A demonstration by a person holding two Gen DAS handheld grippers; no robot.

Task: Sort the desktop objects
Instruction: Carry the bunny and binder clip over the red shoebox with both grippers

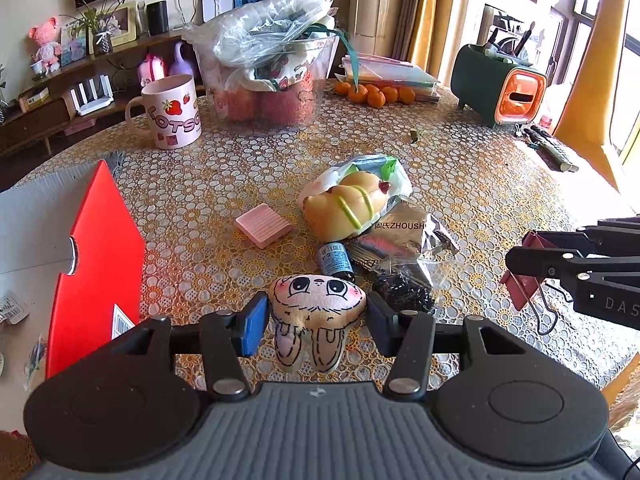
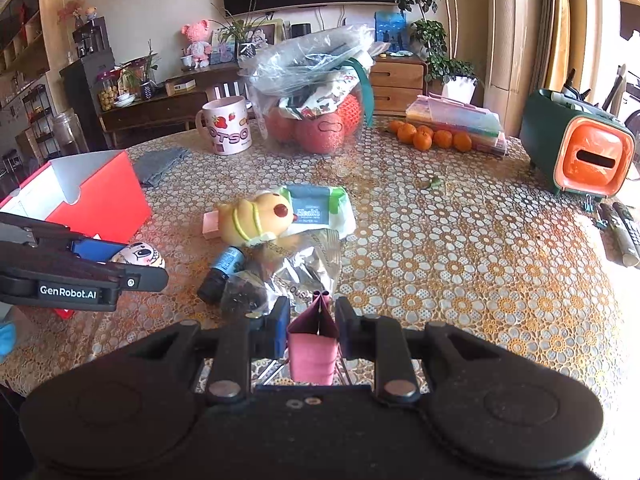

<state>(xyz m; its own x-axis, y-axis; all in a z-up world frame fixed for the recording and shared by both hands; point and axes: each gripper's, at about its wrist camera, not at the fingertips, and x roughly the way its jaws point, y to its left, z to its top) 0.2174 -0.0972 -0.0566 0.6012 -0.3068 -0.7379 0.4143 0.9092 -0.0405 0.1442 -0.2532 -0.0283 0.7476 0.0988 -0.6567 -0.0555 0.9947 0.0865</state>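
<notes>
Holding a bunny toy (image 1: 316,304) tight in my left gripper (image 1: 316,320), above the table (image 1: 460,184). My right gripper (image 2: 313,330) squeezes a pink clip (image 2: 312,350), lifted just past the pile of stuff.

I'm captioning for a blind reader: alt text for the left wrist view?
The left gripper holds a bunny plush above a patterned table. Ahead lie a pink pad, a duck toy and a small bottle; a red box stands left.
</notes>
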